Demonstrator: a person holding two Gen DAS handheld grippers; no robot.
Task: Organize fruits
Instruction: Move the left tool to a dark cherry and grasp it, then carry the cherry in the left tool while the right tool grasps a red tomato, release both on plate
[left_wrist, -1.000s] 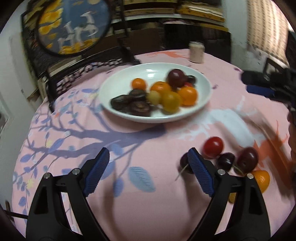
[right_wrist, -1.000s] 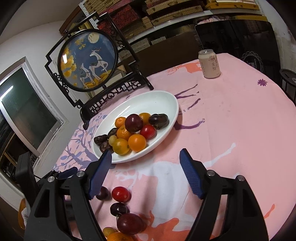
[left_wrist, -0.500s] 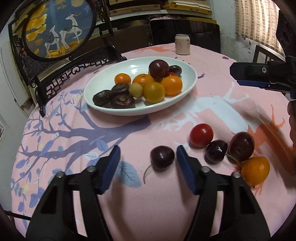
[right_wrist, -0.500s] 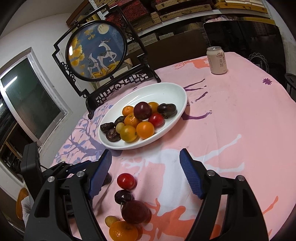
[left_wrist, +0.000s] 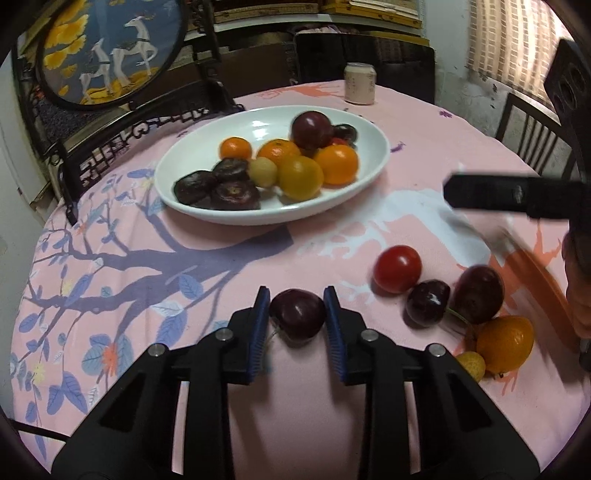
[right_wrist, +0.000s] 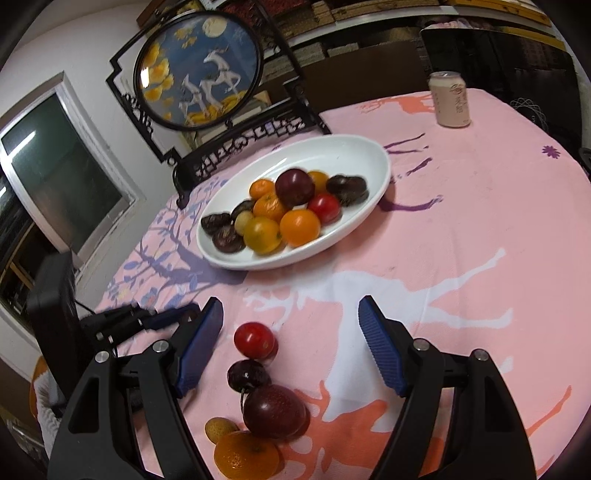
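In the left wrist view my left gripper (left_wrist: 297, 314) is shut on a dark cherry (left_wrist: 297, 312) resting on the pink cloth. To its right lie a red tomato (left_wrist: 397, 268), another cherry (left_wrist: 427, 307), a dark plum (left_wrist: 478, 294), an orange (left_wrist: 505, 343) and a small yellow fruit (left_wrist: 471, 364). A white plate (left_wrist: 373, 173) holds several fruits. My right gripper (right_wrist: 290, 339) is open above the tomato (right_wrist: 254, 339), the cherry (right_wrist: 247, 375), the plum (right_wrist: 274, 410) and the orange (right_wrist: 245, 455). The plate shows there too (right_wrist: 365, 206).
A drink can (right_wrist: 450, 99) stands at the table's far side. A round deer screen on a black stand (right_wrist: 199, 66) is behind the plate. The right gripper's body (left_wrist: 513, 197) crosses the right of the left wrist view. A chair (left_wrist: 532, 136) is by the table edge.
My left gripper has closed its fingers onto the dark cherry. My right gripper has moved closer over the loose fruits and stays open.
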